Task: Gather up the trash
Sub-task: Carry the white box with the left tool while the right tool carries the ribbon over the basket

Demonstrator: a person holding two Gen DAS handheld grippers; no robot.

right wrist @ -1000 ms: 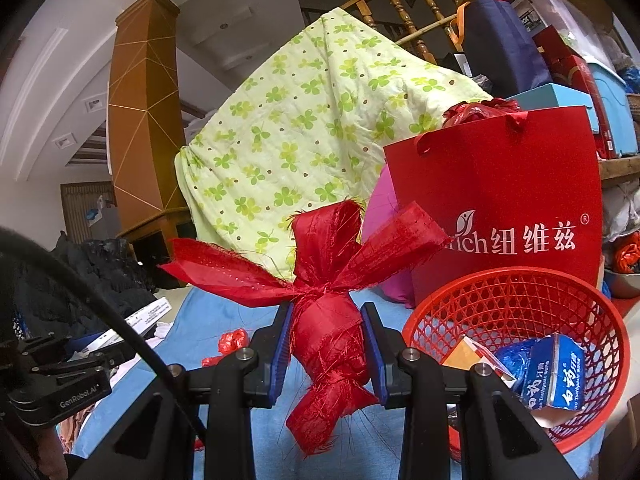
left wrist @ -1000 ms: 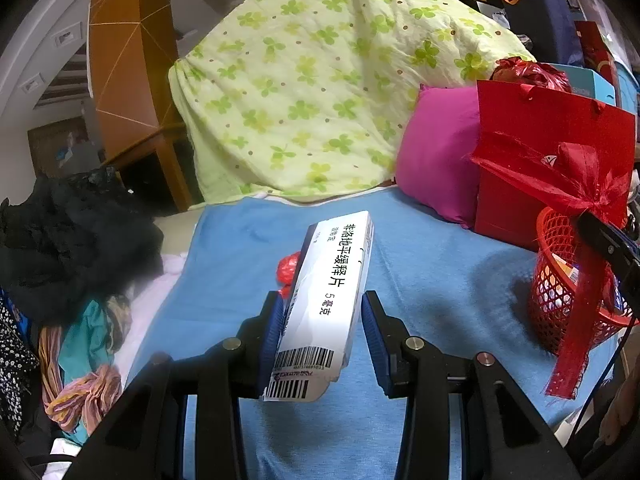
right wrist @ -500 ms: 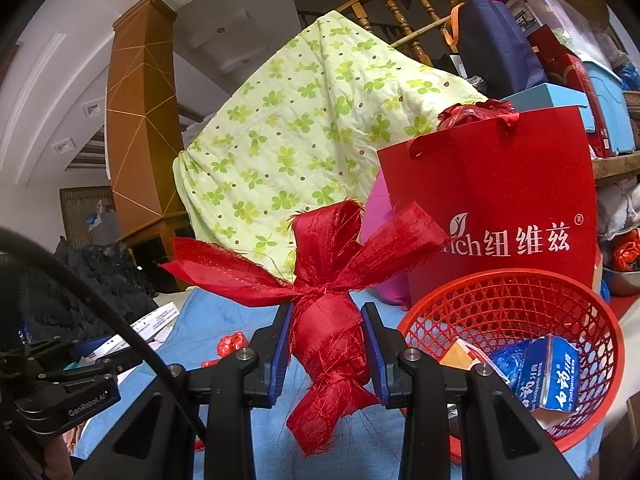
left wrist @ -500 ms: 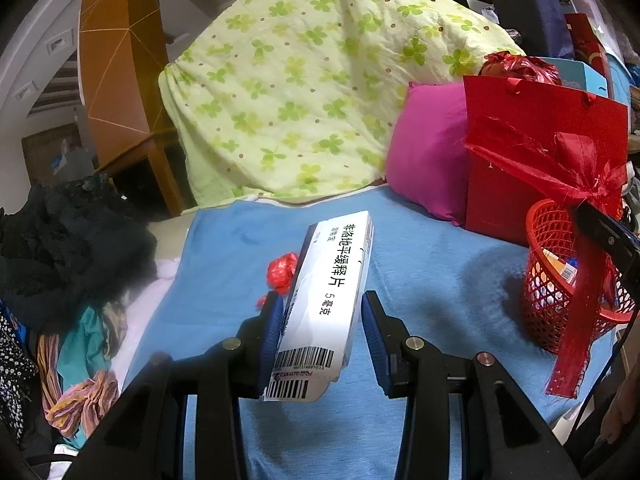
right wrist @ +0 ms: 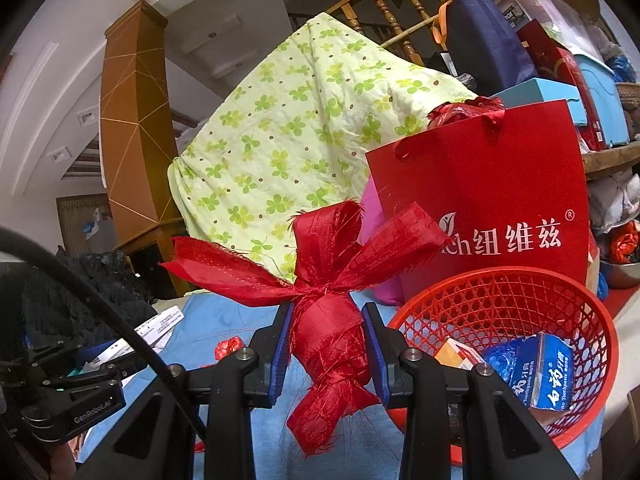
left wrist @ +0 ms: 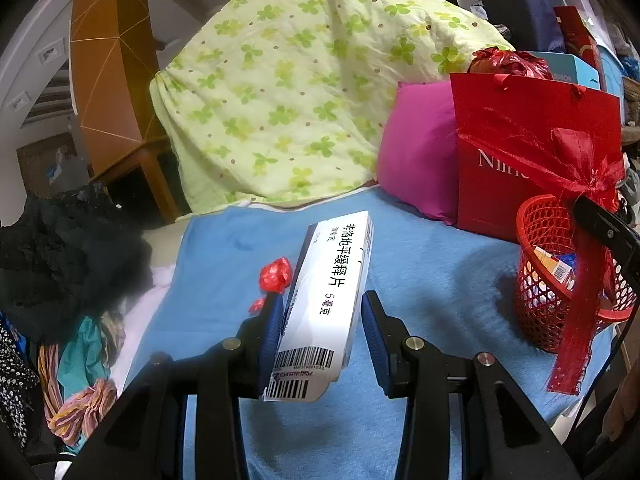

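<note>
Left gripper [left wrist: 322, 320]: jaws clamped on a white medicine box [left wrist: 326, 300], held off the blue cloth [left wrist: 432, 264] with its barcode end nearest the camera. The left pad presses the box's side; the right pad shows a sliver of gap, so the grip looks skewed, though the box sits the same way it did a second ago.

Right gripper [right wrist: 326, 336]: jaws closed on the knot of a red ribbon bow [right wrist: 328, 292], tails hanging below. The grip is unchanged over the last second, with no visible opening.

Just right of the bow, near: red mesh basket [right wrist: 516, 292], already holding a blue toothpaste box [right wrist: 538, 372] and an orange-edged carton [right wrist: 456, 354]. In the left view the ribbon hangs over the basket's near rim.

Mid-distance on the cloth: a crumpled red wrapper [left wrist: 275, 274] just left of the held box, still uncollected. A smaller red scrap [left wrist: 258, 304] lies nearer, partly hidden by the left finger.

What changed: little. The left view has swung slightly, so the wrapper now shows more fully beside the box. Both hands have kept nearly still.

Reading: both pieces are in hand but not yet dropped. The box has to travel right to reach the basket, and the bow is already beside it. The wrapper is left for a later pass.

Far: red paper bag [right wrist: 480, 184], pink cushion [left wrist: 420, 152], green clover quilt [left wrist: 288, 92].
</note>
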